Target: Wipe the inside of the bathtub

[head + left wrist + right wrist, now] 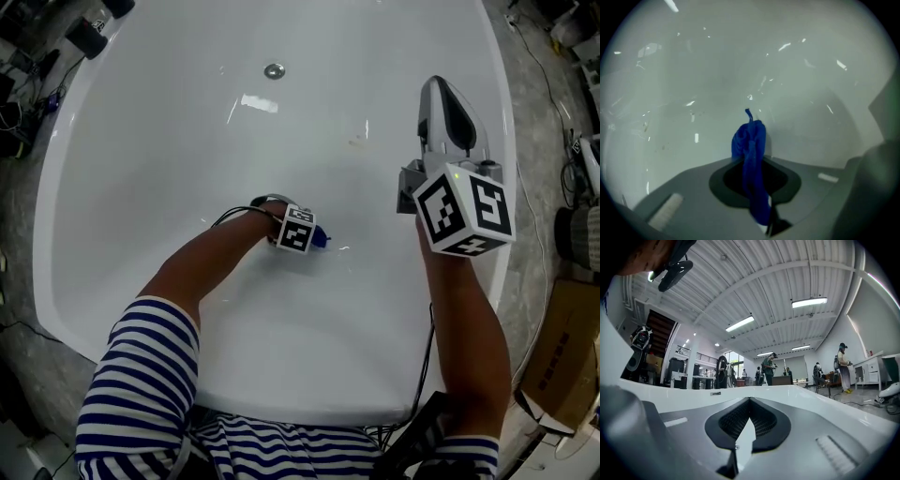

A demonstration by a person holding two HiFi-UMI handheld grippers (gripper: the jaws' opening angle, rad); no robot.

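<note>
Bathtub [141,141] is white and oval, fills most of the head view, round metal fitting [274,69] on the far inner wall. Left gripper [317,239] reaches down inside the tub near the middle of the floor, jaws clamped on a blue cloth [322,241]. In the left gripper view the cloth [750,140] sticks out bunched past the jaw tips of the left gripper [751,163] toward the glossy tub wall [693,70]; contact between cloth and surface cannot be told. Right gripper [441,89] sits up over the tub's right side, pointing at the far end, well apart from the left one. Right gripper view: right gripper [750,401] jaw tips closed together, nothing between them, white tub rim [811,394] running across behind them, a big hall with people [768,366] and ceiling lights [809,302] beyond. Striped sleeve [141,375] on the left arm. Cardboard box [562,356] on the floor to the right of the tub.
</note>
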